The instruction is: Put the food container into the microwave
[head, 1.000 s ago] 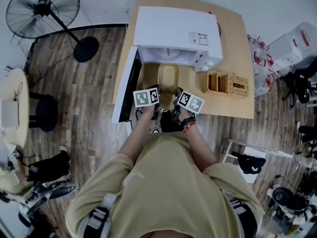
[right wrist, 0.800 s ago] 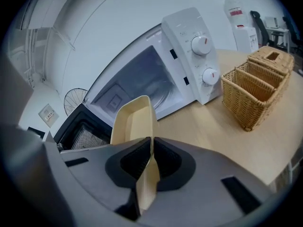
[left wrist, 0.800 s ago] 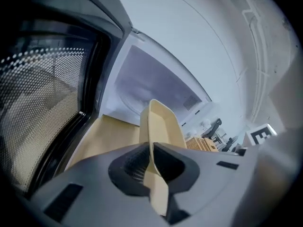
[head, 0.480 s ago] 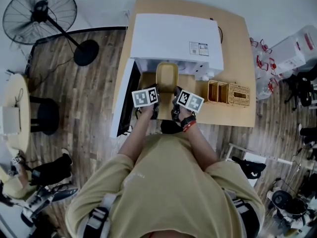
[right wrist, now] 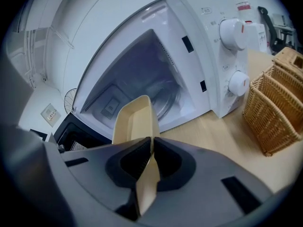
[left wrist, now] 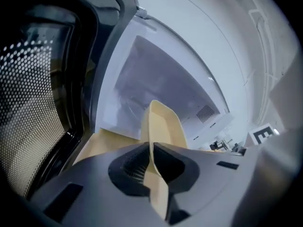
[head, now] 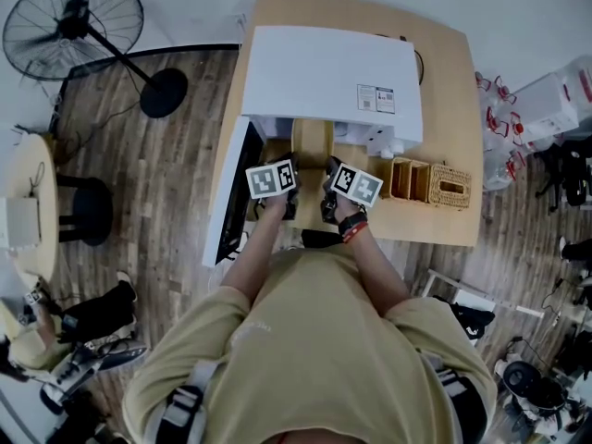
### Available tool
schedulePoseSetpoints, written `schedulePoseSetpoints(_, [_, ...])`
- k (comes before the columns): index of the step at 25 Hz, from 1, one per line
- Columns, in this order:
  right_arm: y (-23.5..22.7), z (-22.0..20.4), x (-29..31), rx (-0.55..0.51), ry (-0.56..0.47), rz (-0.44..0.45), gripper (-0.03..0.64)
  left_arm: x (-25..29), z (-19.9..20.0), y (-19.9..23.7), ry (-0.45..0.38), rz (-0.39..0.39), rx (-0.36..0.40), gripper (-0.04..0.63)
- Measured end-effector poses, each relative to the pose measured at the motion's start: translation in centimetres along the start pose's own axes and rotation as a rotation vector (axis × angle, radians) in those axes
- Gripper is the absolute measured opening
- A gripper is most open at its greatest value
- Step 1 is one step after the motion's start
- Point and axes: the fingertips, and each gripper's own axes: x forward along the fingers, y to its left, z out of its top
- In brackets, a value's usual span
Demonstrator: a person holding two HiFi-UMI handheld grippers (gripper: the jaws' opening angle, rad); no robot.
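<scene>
Food container [head: 312, 144] held at the microwave [head: 328, 67] mouth, left gripper [left wrist: 151, 167] and right gripper [right wrist: 150, 164] each clamped on its rim. Risk: an uneven push could tilt it, clipping the opening and slipping the thin grip.

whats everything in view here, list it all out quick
white microwave: one, white, on the table, cavity open
dark microwave door: one, black, swung open at the left
beige plastic food container: one, beige, at the microwave's open front, gripped on both sides
light wooden table: one, tan, under the microwave
woven wicker baskets: at least two, tan, on the table right of the microwave
black standing fan: one, black, on the wood floor, upper left
left claw: one, grey, shut on the container's edge
right claw: one, grey, shut on the opposite edge
</scene>
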Motion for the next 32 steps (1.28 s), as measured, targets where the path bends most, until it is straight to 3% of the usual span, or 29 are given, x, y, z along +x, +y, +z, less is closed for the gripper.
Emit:
schedulePoseSetpoints(18, [0.1, 4.3, 2.6, -0.031, -0.024, 0.014, 0.044, 2.9, 4.1, -0.3, -0.059, -0.017, -0.038, 0.035])
schedulePoseSetpoints(32, [0.9, 7.2, 4.7, -0.068, -0.067, 0.043, 0.044, 4.3, 7.2, -0.2, -0.152, -0.02, 0.005, 0.035])
